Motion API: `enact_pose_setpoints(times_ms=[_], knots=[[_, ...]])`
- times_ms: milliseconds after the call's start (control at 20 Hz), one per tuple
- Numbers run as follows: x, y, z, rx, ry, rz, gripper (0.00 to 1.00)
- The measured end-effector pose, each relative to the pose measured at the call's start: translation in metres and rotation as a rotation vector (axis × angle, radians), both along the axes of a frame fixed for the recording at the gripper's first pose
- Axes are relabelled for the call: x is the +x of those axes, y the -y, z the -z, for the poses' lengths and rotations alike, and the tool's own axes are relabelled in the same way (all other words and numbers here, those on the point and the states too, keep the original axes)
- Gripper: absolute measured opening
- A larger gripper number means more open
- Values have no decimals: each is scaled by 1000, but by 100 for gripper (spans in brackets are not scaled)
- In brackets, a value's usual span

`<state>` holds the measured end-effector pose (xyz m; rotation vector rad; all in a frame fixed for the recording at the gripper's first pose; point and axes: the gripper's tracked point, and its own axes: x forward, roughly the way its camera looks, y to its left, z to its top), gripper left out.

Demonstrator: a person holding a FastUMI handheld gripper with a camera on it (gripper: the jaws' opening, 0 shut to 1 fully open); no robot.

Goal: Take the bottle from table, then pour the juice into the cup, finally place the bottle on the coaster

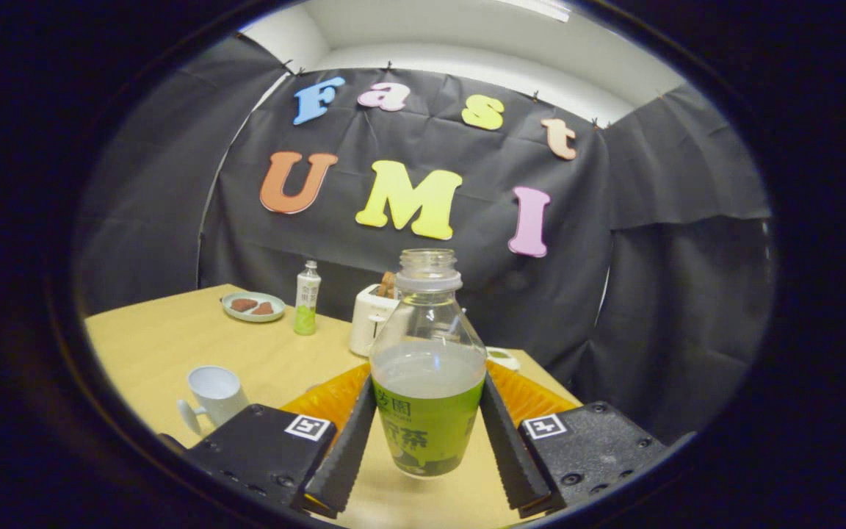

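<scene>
Gripper (427, 433): both ribbed fingers press the green-labelled sides of the bottle (427, 367), closed to its width.
Bottle: upright between the fingers, uncapped, part full, its base clear above the table (158, 338).
Cup (214, 397): white, left of the left finger, near the table's edge.
Coaster (335, 393): orange, ridged, just beyond the fingers, behind the bottle.
Open room: bare tabletop ahead-left, between the cup and the plate (252, 306).
Far edge: second bottle (306, 297), toaster (371, 317).

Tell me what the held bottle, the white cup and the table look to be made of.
Bottle between the tongs, both fingers pressing on it: clear, glossy plastic by the look, with the liquid level showing through above a green label wrap.
Cup: smooth white, ceramic or plastic; cannot tell which.
Table: matte pale wood-look surface, likely laminate.
</scene>
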<state>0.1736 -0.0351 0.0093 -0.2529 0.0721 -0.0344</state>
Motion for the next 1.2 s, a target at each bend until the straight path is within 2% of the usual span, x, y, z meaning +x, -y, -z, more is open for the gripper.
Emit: enact_pose_setpoints(times_ms=[200, 350, 1200], knots=[[-10, -3, -31, -210, 49, 37, 81], [-10, -14, -35, -351, 43, 52, 81], [40, -81, 12, -966, -76, 52, 81]])
